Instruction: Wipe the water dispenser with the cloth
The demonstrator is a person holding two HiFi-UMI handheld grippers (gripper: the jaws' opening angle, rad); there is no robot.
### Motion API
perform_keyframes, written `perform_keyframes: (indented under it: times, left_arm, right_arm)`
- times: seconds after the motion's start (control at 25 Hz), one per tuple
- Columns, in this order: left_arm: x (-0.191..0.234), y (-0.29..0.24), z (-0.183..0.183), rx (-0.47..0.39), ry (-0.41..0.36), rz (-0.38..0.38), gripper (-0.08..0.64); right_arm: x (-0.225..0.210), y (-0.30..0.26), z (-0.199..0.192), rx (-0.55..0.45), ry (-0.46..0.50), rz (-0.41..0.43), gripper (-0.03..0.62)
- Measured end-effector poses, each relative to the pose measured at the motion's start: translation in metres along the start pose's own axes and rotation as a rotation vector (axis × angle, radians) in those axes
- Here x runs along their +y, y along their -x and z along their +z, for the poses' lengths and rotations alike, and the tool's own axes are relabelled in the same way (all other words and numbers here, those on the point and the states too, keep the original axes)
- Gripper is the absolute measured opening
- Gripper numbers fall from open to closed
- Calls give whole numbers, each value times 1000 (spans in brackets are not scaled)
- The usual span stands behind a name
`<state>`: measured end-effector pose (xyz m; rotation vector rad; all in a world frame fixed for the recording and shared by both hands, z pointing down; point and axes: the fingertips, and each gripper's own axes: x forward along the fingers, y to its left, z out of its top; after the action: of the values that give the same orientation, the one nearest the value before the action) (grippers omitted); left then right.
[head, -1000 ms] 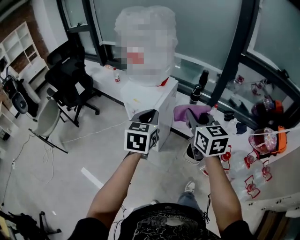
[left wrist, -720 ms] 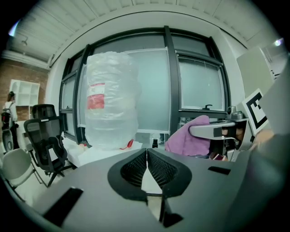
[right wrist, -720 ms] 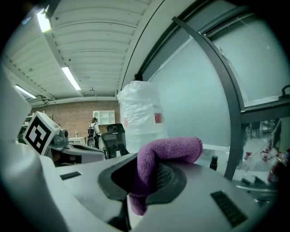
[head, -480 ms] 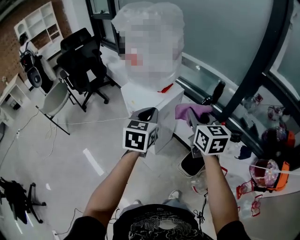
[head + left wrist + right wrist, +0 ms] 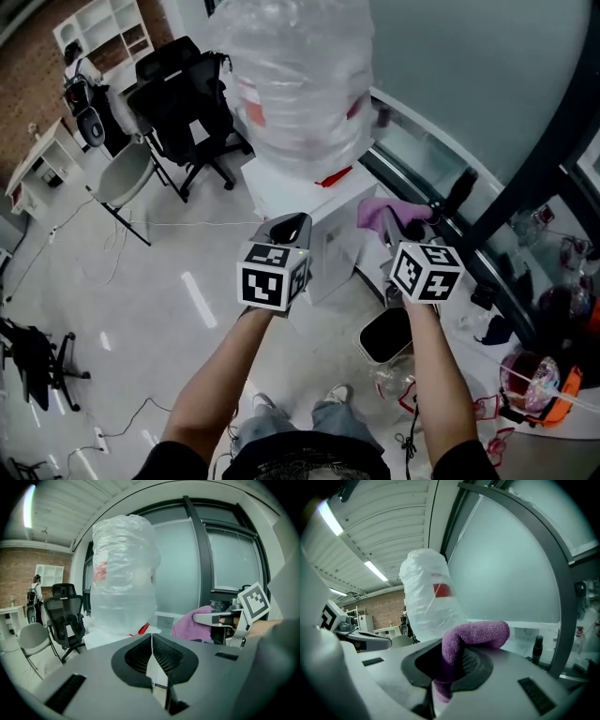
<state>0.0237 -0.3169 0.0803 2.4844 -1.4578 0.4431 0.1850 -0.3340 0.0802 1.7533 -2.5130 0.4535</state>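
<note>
Your right gripper point(image 5: 450, 663) has its fingers pinching the purple cloth point(image 5: 477, 633). Only one fold sits between them, and the rest bulges out over the top. Your left gripper point(image 5: 151, 660) carries nothing, its fingers pressed together. Both hover just in front of the white water dispenser point(image 5: 289, 193), whose plastic-wrapped bottle point(image 5: 292, 84) stands on top. The cloth is near the cabinet's right upper corner but, as far as I can judge, not yet touching it.

The likeliest trouble is the cloth dragging out of that shallow pinch once you press and sweep, because friction on the cabinet pulls against the hold. If you sweep too high, a gripper could knock the bottle. A cloth that slips free would probably drop towards the black bin point(image 5: 384, 335) below.
</note>
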Motion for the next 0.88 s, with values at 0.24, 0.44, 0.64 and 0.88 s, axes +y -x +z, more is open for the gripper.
perform_keyframes:
  times: [0.24,0.44,0.64,0.88]
  left_arm:
    - [-4,-35,-14,18,-13,4,28]
    - [-15,-58,-29,17,-29,-18,28]
    - [-19,-72,-56,34,-36,-34,28]
    - [-21,-88,-88,11,-45,-57,28]
  right_arm:
    - [-33,-35,-12,-17,-13,2,46]
    - [-48,-64,-27,-32,-19,9,46]
    - [-51,-89,-36,-67,-3,0,46]
    - [-55,-108,-59,-112,38,-4,46]
